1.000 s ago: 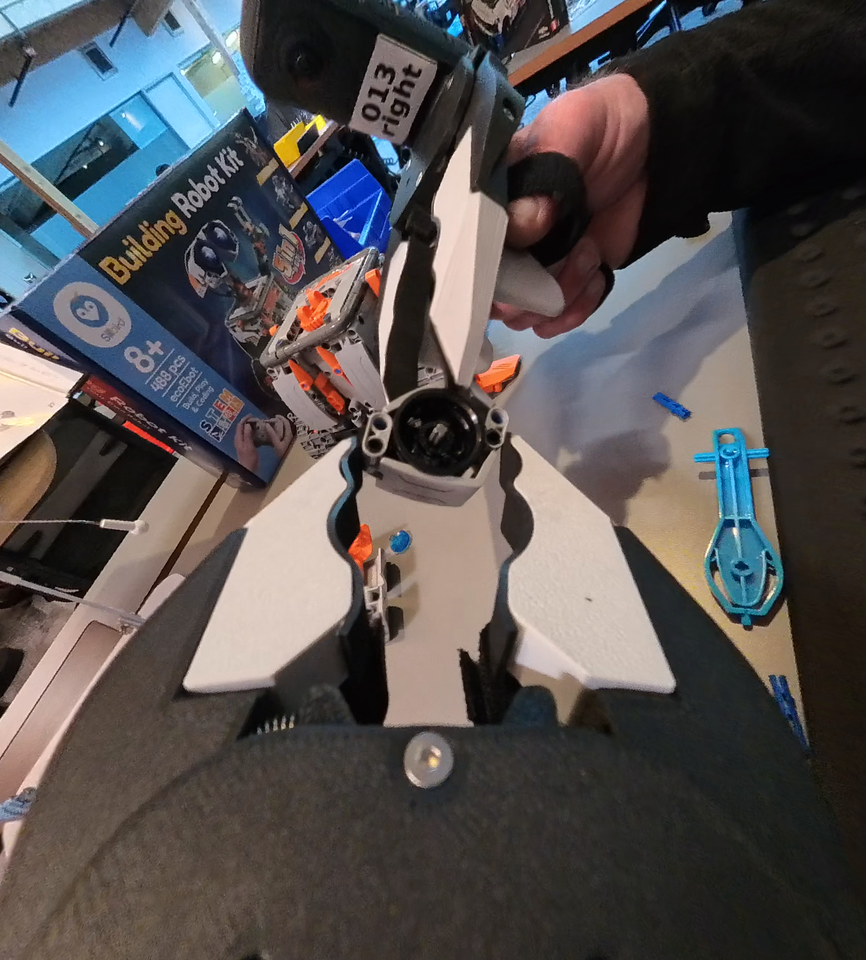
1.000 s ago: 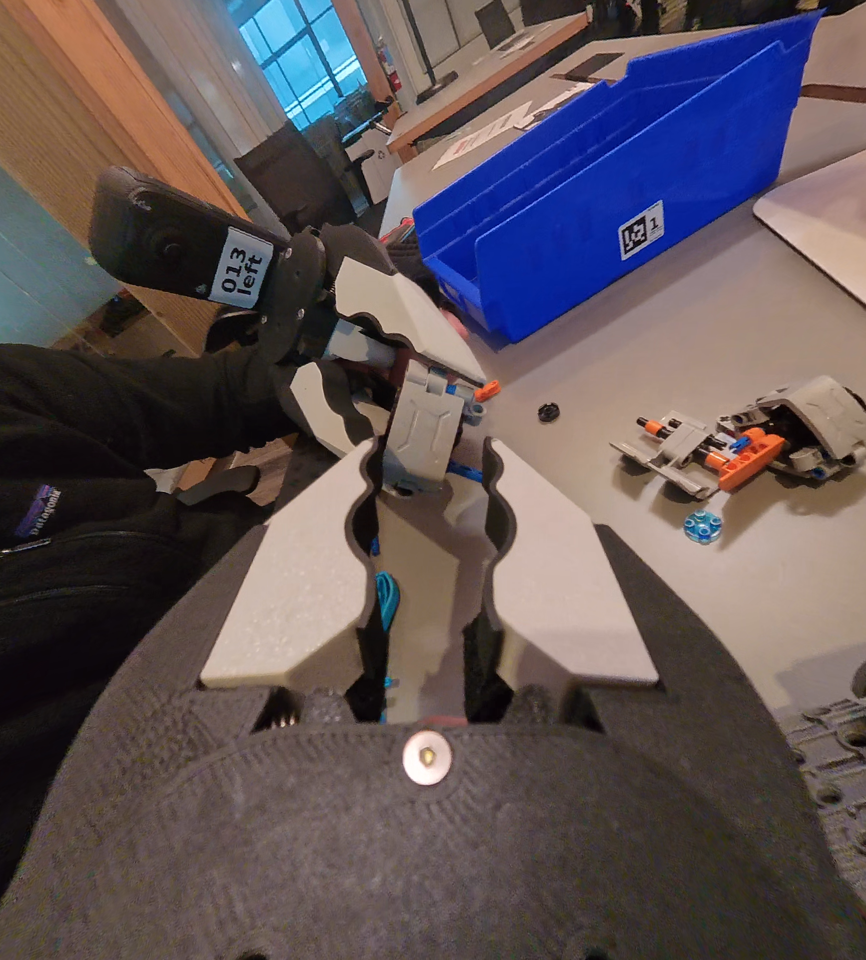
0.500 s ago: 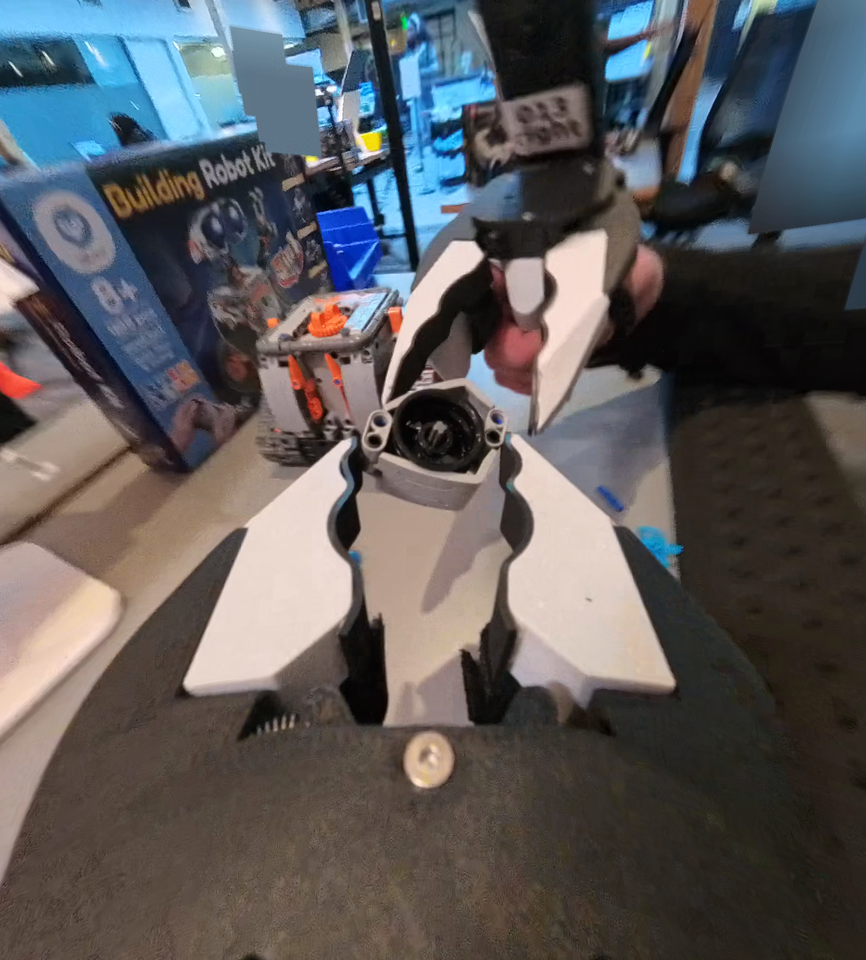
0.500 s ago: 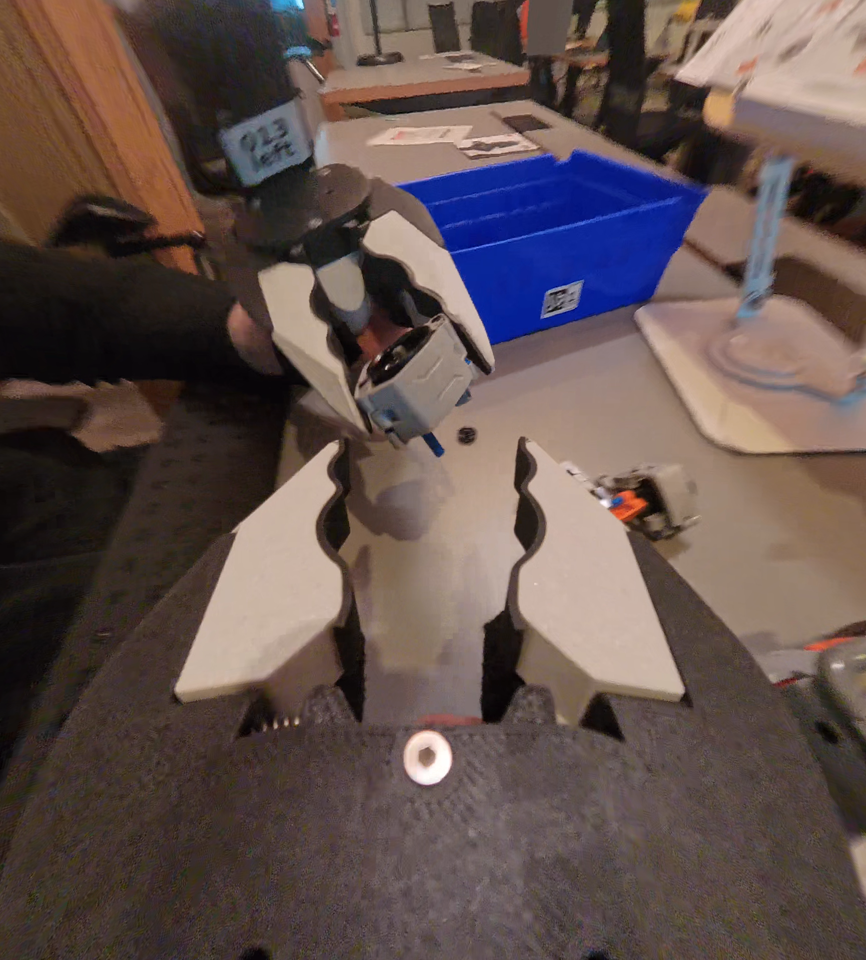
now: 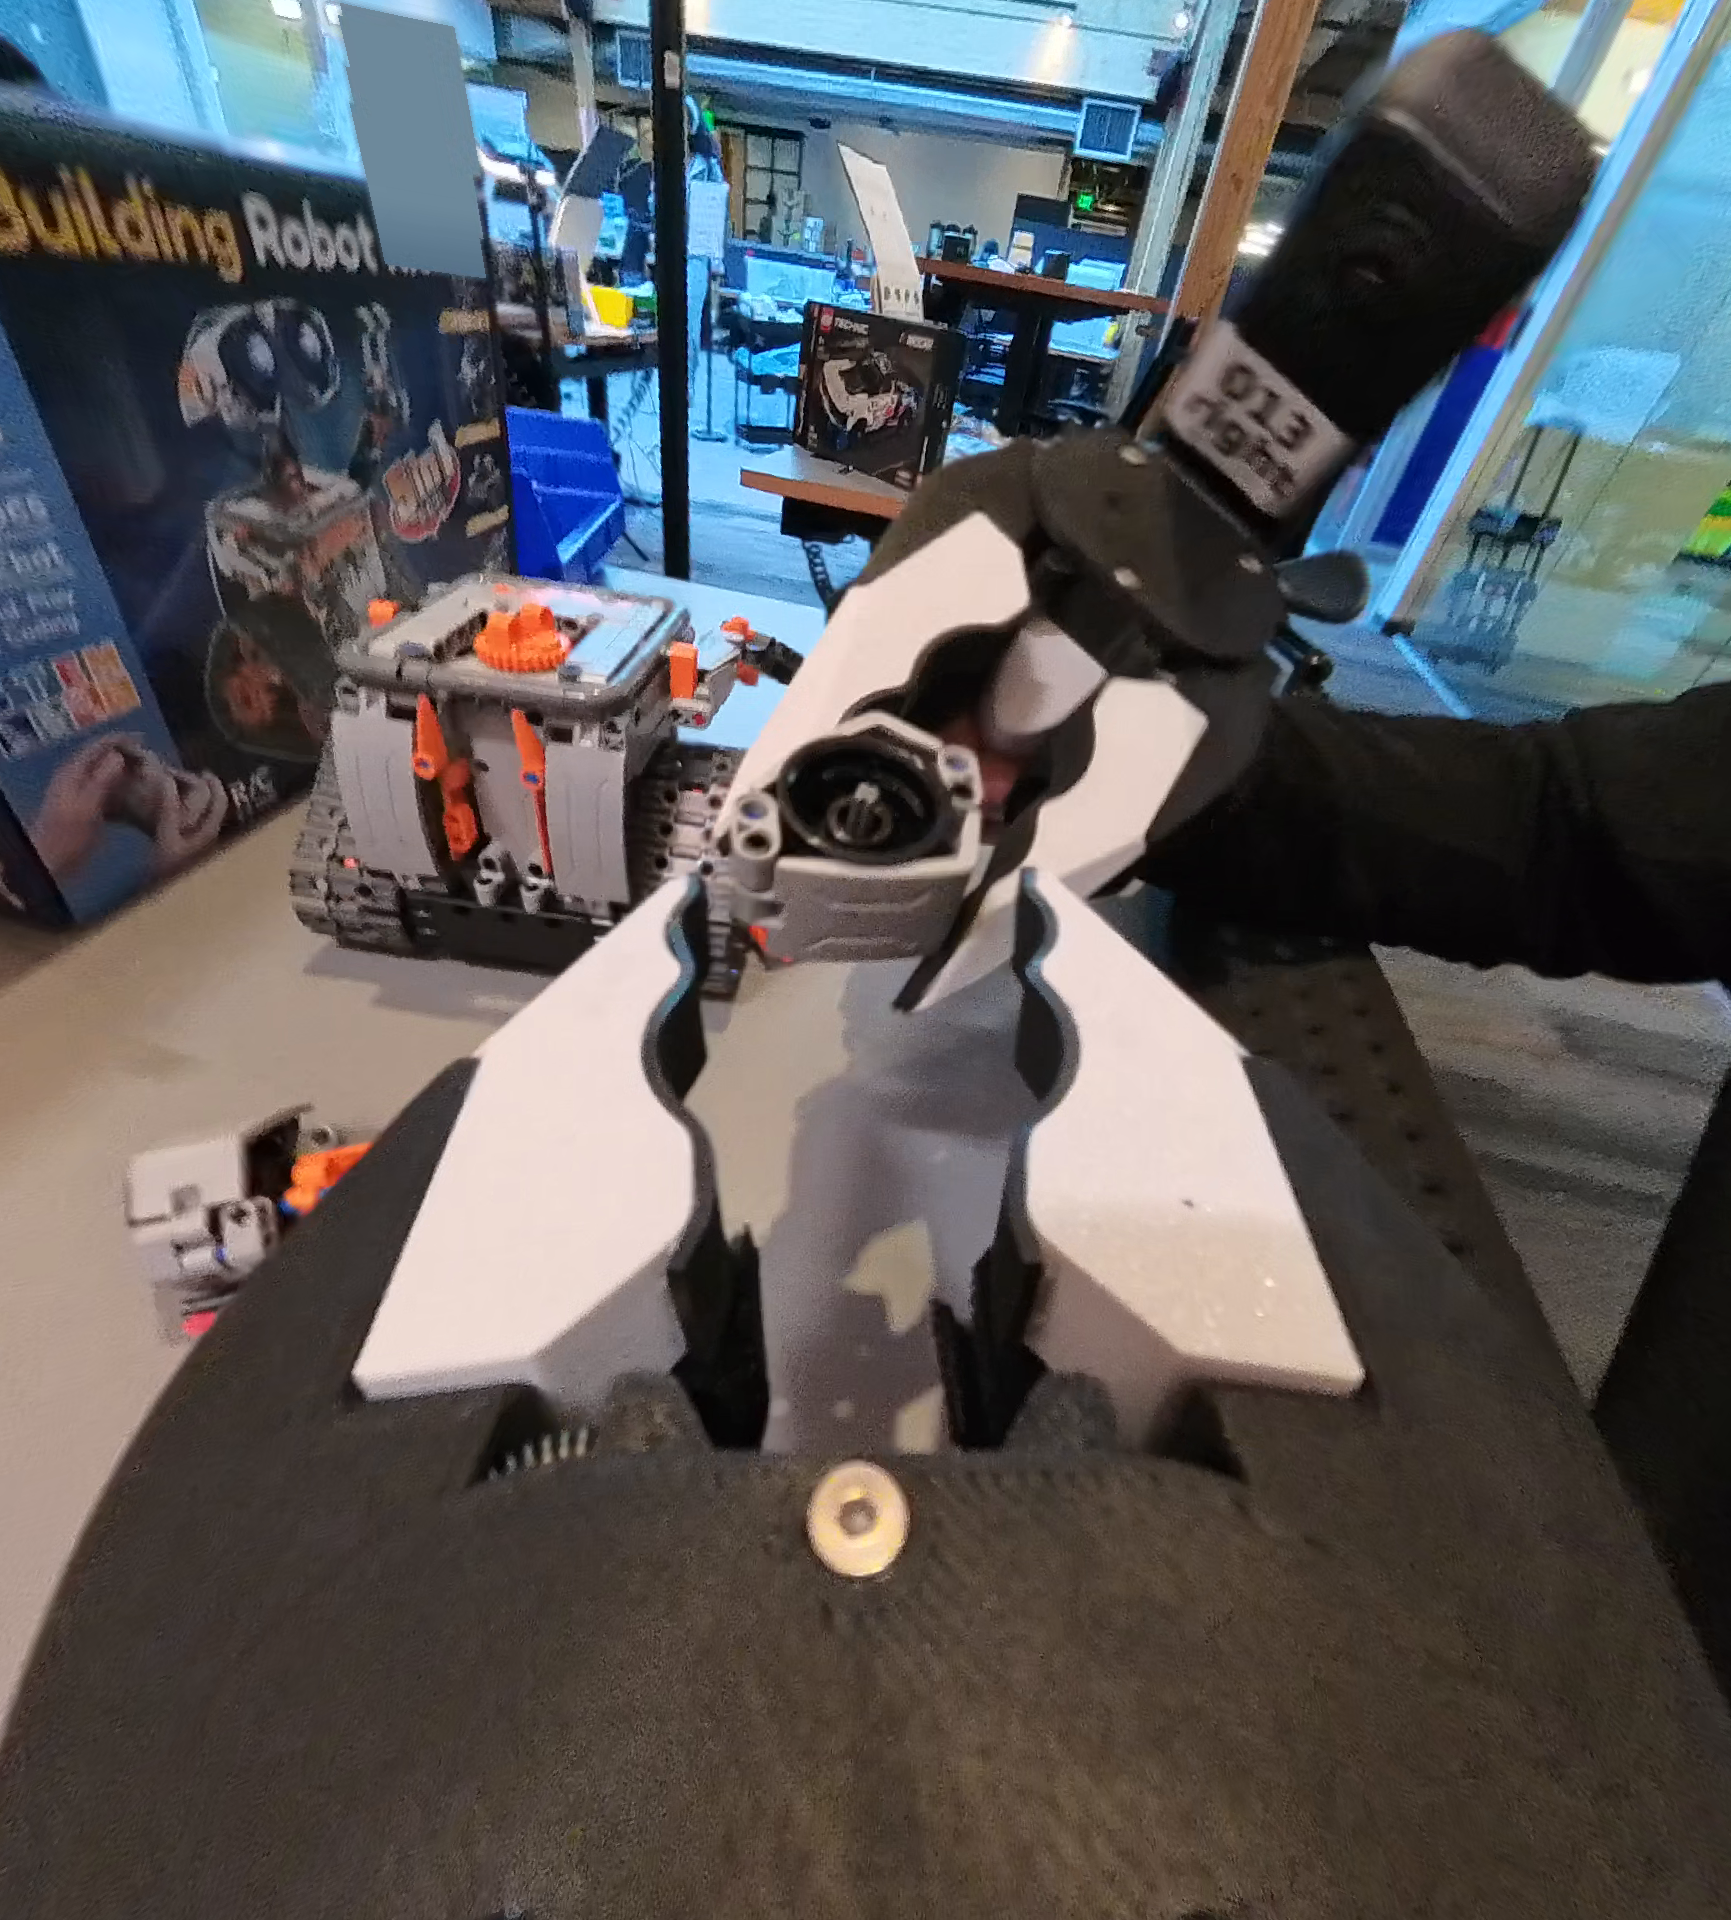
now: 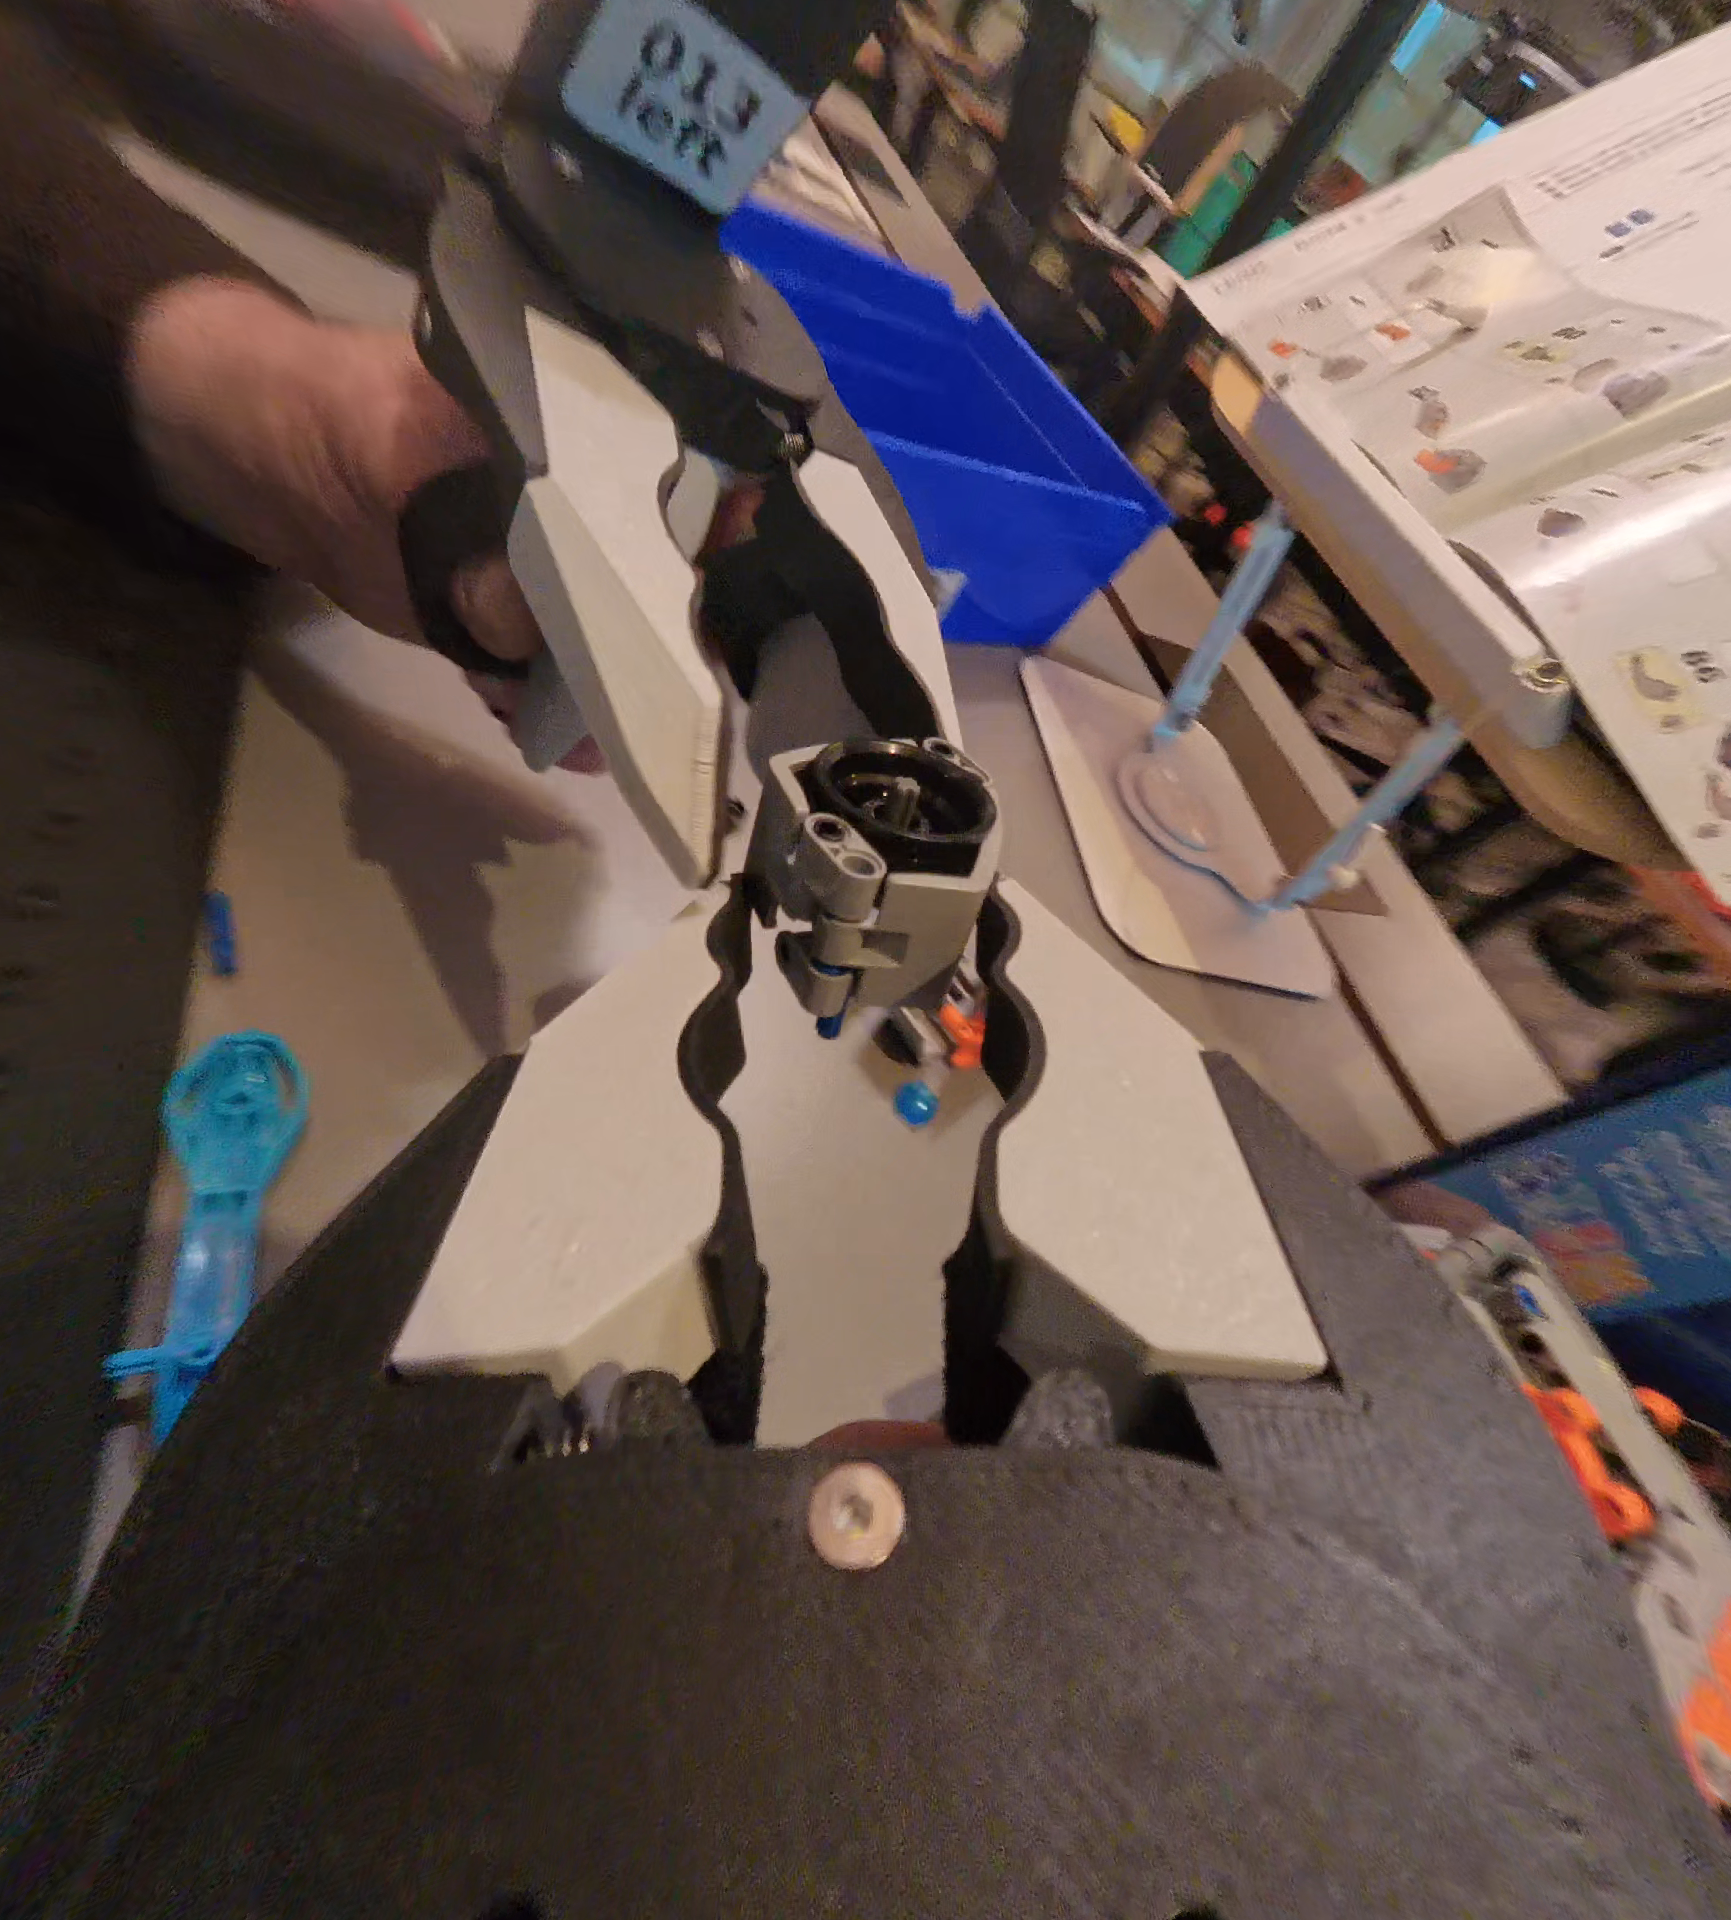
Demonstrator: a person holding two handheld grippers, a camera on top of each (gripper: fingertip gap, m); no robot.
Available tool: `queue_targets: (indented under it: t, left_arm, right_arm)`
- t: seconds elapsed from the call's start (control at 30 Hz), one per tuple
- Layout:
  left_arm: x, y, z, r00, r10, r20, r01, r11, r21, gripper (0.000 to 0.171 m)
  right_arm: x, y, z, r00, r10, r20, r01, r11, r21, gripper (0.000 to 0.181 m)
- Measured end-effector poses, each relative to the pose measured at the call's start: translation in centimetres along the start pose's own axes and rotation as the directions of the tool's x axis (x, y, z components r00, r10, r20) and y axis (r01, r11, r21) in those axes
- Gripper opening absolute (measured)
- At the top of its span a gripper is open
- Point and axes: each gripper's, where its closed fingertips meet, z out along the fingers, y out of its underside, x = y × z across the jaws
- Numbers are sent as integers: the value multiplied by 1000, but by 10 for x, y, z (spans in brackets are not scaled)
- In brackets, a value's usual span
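Between right gripper (image 6: 856,914) fingertips: grey motor block (image 6: 876,862).

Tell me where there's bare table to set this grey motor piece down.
Bare table lies in front of the blue box, left of the tracked model and beyond the small grey assembly. Another patch sits between the teal tool and the right gripper. Crowded: under the grey piece, around the blue stud.

A grey block-built motor piece (image 5: 866,847) with a black round socket is sitting tilted at frame centre, gripped by the right tongs (image 6: 856,925), the left tongs (image 5: 856,935) gaping just below it.
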Motion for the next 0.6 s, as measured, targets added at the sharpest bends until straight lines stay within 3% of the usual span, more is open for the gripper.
queue_targets:
  t: [0.13,0.33,0.53,0.6]
  left_arm:
    - [7,-8,-5,991,135,23,-135,991,4,60]
    - [7,-8,-6,994,111,2,-111,994,12,58]
    - [17,-6,-3,990,130,-60,-129,992,9,46]
    - [18,-3,0,986,162,-47,-162,987,-11,52]
  right_arm:
    - [0,-16,-15,990,73,123,-91,985,146,41]
    - [-5,-11,-13,977,91,192,-122,980,155,41]
    - [-11,-11,-14,978,24,208,-61,983,172,42]
    - [-10,-8,-13,980,4,198,-37,986,162,41]
